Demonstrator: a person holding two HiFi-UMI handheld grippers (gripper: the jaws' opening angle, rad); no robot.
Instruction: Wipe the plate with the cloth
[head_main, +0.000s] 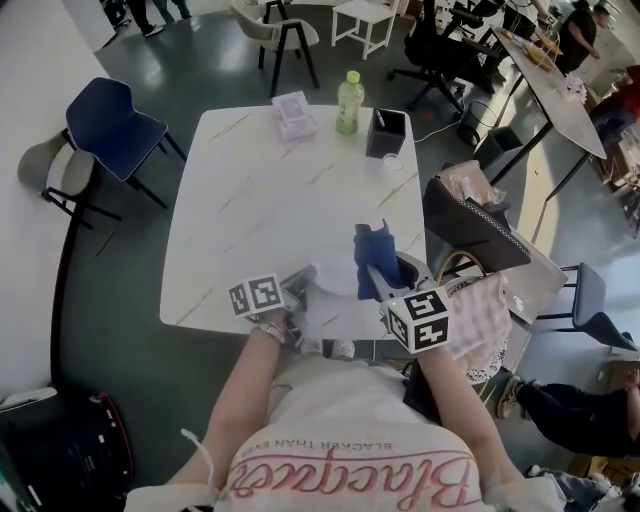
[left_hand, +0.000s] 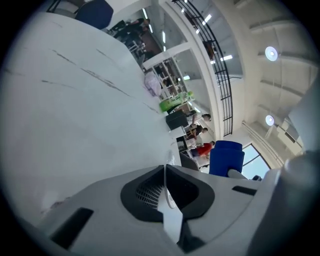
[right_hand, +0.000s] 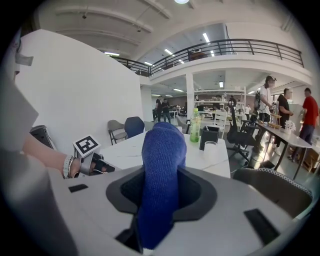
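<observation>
Left gripper (head_main: 305, 276) is clamped on the near-left rim of the plate (head_main: 336, 284); in the left gripper view the thin white edge sits pinched between both jaws, no gap. The plate is white on the white table (head_main: 250, 200), close to the front edge and right in front of the person. It looks tilted rather than flat, but that's hard to confirm white on white.

Right gripper (head_main: 376, 276) is closed on the cloth (head_main: 372, 248). The cloth is blue and bunched, sticking forward and up out of the jaws, which squeeze it on both sides. It sits just beside the plate's right side; can't tell if it touches the plate.

Both grippers are near each other at the table's front edge.

Far side of the table: green bottle (head_main: 349, 102), black box (head_main: 385, 133), small clear cup (head_main: 392, 161) just in front of the box, pale packet (head_main: 294, 114) left of the bottle. Blue chair (head_main: 115, 122) off the table's left corner
</observation>
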